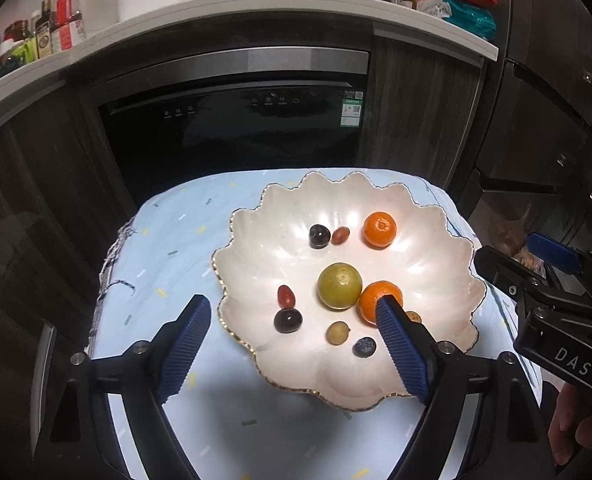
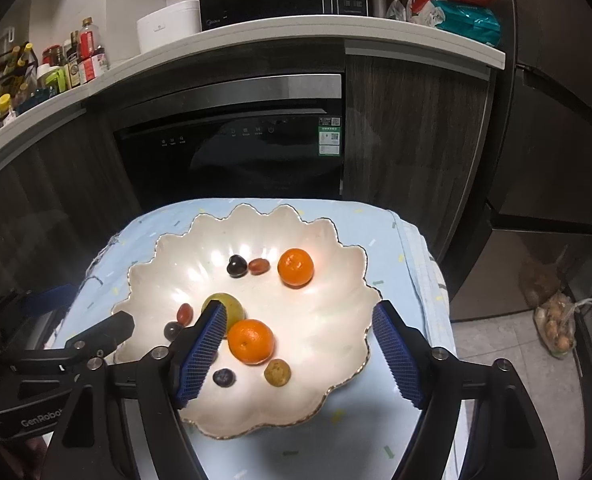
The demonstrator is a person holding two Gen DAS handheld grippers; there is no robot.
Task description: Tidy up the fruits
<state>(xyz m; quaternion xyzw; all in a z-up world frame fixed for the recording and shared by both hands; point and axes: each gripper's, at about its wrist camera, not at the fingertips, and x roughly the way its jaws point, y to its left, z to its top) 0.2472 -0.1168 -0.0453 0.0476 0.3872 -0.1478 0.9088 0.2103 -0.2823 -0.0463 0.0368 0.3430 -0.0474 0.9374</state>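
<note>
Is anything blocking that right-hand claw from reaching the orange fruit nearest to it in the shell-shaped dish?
Nothing visible does. The right gripper is open and empty above the scalloped dish, and the near mandarin lies in plain view between its fingers. The green fruit sits just behind the mandarin, a small tan fruit just in front.

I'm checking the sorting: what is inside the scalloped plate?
In the scalloped plate: two oranges, a green fruit, dark grapes, reddish ones, a blueberry and tan fruit. Gripper fingers cover some.
</note>
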